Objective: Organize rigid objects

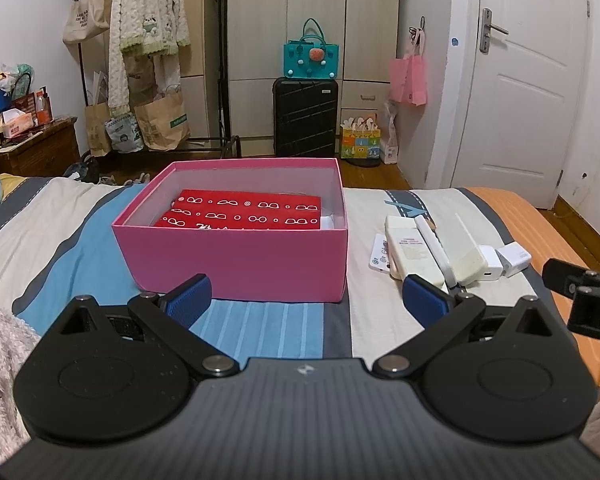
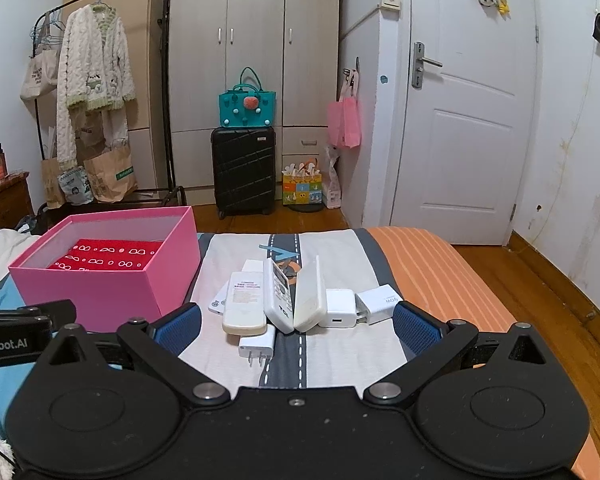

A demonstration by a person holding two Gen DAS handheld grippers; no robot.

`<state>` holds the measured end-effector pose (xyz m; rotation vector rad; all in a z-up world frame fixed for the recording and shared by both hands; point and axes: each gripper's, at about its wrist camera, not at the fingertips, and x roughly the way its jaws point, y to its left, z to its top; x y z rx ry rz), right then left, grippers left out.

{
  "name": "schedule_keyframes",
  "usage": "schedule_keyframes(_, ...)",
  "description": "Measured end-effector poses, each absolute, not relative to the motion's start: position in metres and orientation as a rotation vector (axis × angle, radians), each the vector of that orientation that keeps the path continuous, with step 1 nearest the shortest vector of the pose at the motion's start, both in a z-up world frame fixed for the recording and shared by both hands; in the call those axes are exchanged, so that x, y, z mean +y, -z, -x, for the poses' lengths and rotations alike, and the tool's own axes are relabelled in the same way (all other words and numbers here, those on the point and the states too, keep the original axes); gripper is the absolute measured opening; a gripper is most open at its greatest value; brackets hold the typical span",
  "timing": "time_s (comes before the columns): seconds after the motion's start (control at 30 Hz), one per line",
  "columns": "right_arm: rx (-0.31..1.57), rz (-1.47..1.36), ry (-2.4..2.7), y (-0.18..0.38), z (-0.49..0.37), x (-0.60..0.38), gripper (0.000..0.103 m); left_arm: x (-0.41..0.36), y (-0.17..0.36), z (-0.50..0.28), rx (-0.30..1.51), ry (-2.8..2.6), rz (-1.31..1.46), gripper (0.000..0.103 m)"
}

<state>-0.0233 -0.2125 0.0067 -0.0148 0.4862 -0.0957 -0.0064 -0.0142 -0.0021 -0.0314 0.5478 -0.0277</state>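
An open pink box [image 1: 236,264] [image 2: 100,288] sits on the striped bed with a red patterned box [image 1: 248,210] [image 2: 108,258] inside it. To its right lies a cluster of white items: a cream remote [image 2: 245,304] [image 1: 410,250], a white TCL remote [image 2: 278,298], a third cream remote on edge [image 2: 310,296], white chargers [image 2: 340,308] [image 2: 380,302] and a small plug [image 2: 257,346]. My left gripper [image 1: 308,300] is open in front of the pink box. My right gripper [image 2: 296,324] is open, just short of the cluster, with nothing between its fingers.
The bed's foot edge lies just beyond the box and the cluster. Beyond it stand a black suitcase [image 2: 244,172] with a teal bag on top, a wardrobe, a clothes rack [image 2: 96,80] and a white door [image 2: 468,120]. Part of the other gripper [image 1: 584,292] shows at the right.
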Motion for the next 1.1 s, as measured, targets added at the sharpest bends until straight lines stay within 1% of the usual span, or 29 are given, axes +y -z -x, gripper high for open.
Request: schedule_keyframes(1.1, 0.498, 0.028, 0.102, -0.0019, 0.0220, -0.2121, 0.103, -0.0107, 0.0017, 0.0054, 0.556, 0.029, 0.035, 0.103)
